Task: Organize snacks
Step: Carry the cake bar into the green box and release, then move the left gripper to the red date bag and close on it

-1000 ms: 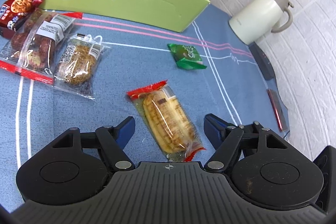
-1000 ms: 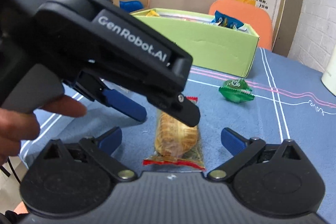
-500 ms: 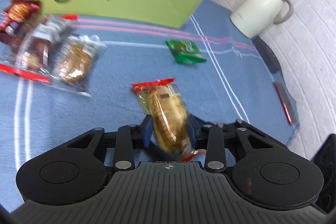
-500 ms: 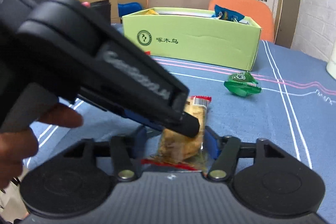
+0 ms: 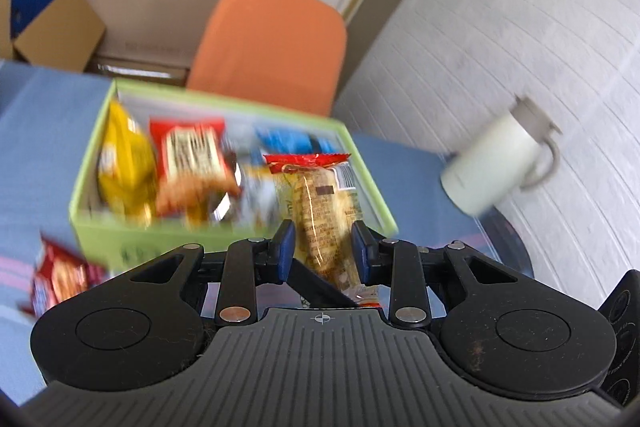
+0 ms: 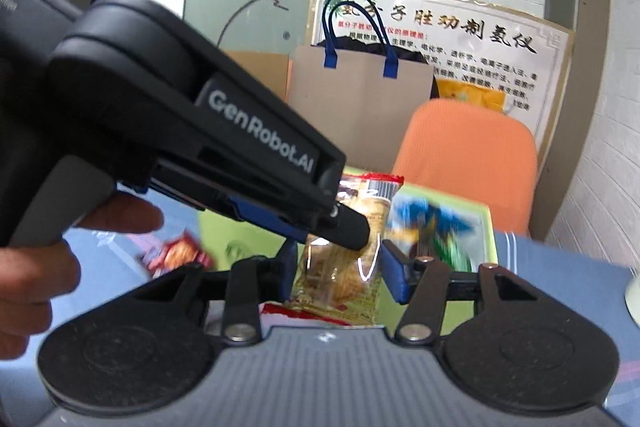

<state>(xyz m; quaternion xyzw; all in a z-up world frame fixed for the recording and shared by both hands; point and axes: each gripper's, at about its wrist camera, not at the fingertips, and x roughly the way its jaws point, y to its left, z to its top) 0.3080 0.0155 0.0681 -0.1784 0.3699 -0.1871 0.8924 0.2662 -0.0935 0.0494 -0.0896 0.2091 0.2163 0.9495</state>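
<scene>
1. Blue-clothed bench [image 5: 36,131], white tiled wall and an orange chair [image 5: 272,43] frame the scene; a second ago the clear-wrapped biscuit pack [image 5: 324,215] lay flat on the cloth between open tongs, and now it is off the surface.
2. Left tongs [image 5: 323,251] are closed on the pack's lower half, blue pads pressing both sides, and it stands upright with its red crimped end on top.
3. In the right wrist view the right tongs [image 6: 338,269] flank the same pack [image 6: 344,267]; the pads look close to it, but blur and the left tool's body [image 6: 192,131] in front keep me from telling whether they grip.
4. Behind the pack sits the green box [image 5: 92,183], already holding yellow, red and blue packets. So the pickup looks done, and what remains is likely the carry over the near wall and the release.
5. Hard to make out: box contents are smeared by motion, a red packet [image 5: 60,279] on the cloth is blurred, and the white jug [image 5: 496,167] is soft-edged. The pack's lower end is hidden behind the tongs.
</scene>
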